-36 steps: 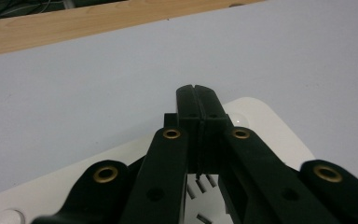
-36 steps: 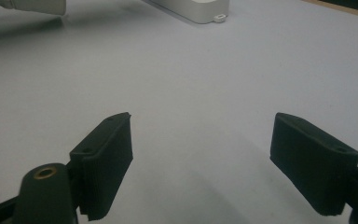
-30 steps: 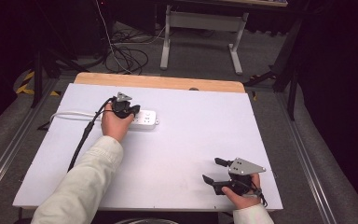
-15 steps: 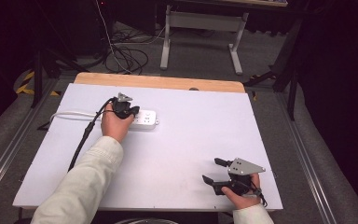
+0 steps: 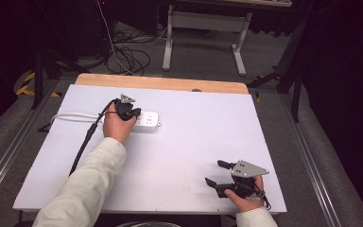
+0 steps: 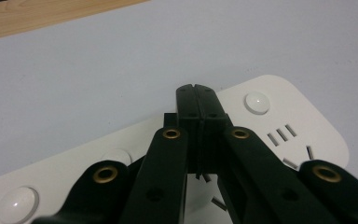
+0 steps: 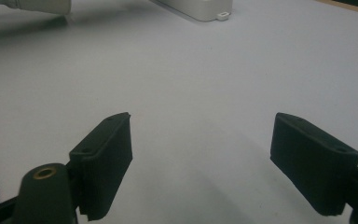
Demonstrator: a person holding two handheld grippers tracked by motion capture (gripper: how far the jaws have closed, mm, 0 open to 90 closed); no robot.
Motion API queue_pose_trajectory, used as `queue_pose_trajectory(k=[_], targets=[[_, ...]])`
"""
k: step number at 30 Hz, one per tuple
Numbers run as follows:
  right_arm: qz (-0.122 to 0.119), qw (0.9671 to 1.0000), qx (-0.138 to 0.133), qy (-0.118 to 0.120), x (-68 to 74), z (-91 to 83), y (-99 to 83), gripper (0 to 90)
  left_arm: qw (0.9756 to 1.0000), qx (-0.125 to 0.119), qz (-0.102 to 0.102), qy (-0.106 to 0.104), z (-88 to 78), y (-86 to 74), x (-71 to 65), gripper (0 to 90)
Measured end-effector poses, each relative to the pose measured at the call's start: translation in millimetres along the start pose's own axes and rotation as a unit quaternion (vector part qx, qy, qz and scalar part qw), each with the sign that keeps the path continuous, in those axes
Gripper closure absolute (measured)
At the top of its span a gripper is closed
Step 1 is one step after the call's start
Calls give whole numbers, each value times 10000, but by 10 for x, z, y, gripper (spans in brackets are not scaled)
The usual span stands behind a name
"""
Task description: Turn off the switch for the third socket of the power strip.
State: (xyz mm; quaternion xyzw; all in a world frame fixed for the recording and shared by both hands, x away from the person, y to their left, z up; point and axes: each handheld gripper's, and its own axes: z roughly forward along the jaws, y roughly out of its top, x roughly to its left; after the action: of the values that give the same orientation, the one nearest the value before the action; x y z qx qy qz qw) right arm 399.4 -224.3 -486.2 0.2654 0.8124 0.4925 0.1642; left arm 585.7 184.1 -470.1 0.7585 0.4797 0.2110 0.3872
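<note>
Toward the far left of the white board: left gripper held over the power strip, jaws pressed flat together with nothing between them. Tips in the left gripper view poised above the strip's top face, among its round buttons and socket slits; touching or just clear of it, cannot tell. Strip lying flat, long side roughly along the far edge, white cord running off toward the left edge. Black cable trailing from the gripper back along the sleeve.

Near the right end of the near edge: right gripper in a hand, jaws spread wide, empty, over bare board. In the right gripper view, strip's end far off at the top, well apart.

Beyond the far edge: wooden strip, floor cables, a stand.
</note>
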Motion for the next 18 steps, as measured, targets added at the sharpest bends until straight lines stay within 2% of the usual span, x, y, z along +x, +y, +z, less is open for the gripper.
queue_pose_trajectory(k=[1, 3, 7, 15, 17, 18], targets=[[1, 10000, 1, 1, 0, 1, 0, 211, 9999, 14, -89, -44, -5, 2, 15, 900], [4, 10000, 0, 4, 1, 1, 0, 211, 9999, 34, -112, -36, -9, 4, 12, 900], [14, 10000, -13, 2, 2, -8, -1, 211, 10000, 22, -33, 62, -9, -4, -20, 900], [10, 10000, -9, 1, -1, -6, -2, 211, 9999, 21, -83, 97, -9, -12, -36, 900], [7, 10000, -8, 2, 0, -6, -2, 211, 9999, -1, -25, 120, -6, -17, -38, 900], [9, 10000, -11, 8, 1, -5, -2, 211, 9999, 19, -82, 107, -9, -19, -38, 900]])
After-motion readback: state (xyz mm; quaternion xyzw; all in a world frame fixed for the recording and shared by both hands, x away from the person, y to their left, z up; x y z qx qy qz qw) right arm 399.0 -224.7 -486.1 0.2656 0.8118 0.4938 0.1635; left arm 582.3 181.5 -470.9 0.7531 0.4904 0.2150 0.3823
